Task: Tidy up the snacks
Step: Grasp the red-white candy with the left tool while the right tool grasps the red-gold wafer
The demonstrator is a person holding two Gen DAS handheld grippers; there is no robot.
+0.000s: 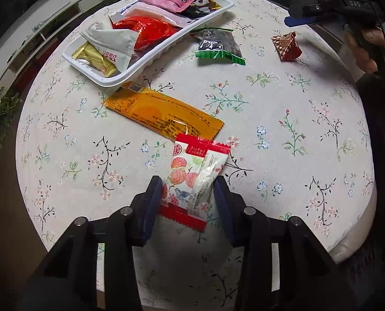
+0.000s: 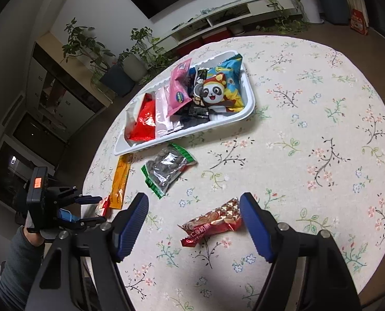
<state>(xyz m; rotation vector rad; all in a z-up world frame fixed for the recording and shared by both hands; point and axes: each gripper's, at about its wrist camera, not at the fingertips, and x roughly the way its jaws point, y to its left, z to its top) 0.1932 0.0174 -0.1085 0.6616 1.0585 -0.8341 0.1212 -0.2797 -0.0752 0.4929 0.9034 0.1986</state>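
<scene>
A white tray [image 1: 166, 49] [image 2: 249, 108] holds several snack packets. On the floral tablecloth lie an orange packet [image 1: 164, 114] [image 2: 120, 181], a green-edged packet of dark seeds [image 1: 218, 45] [image 2: 168, 171] and a red-brown packet [image 1: 287, 45] [image 2: 213, 223]. My left gripper [image 1: 188, 194] has its blue pads on both sides of a red-and-white packet [image 1: 195, 178], closed on it. My right gripper [image 2: 193, 212] is open, its fingers straddling the red-brown packet just above it. The left gripper [image 2: 88, 211] also shows in the right wrist view.
The round table's edge [image 1: 358, 248] curves close on the near right. Potted plants [image 2: 140, 49], a low TV shelf [image 2: 218, 18] and cabinets stand beyond the table. A red bag [image 2: 359, 22] sits on the floor.
</scene>
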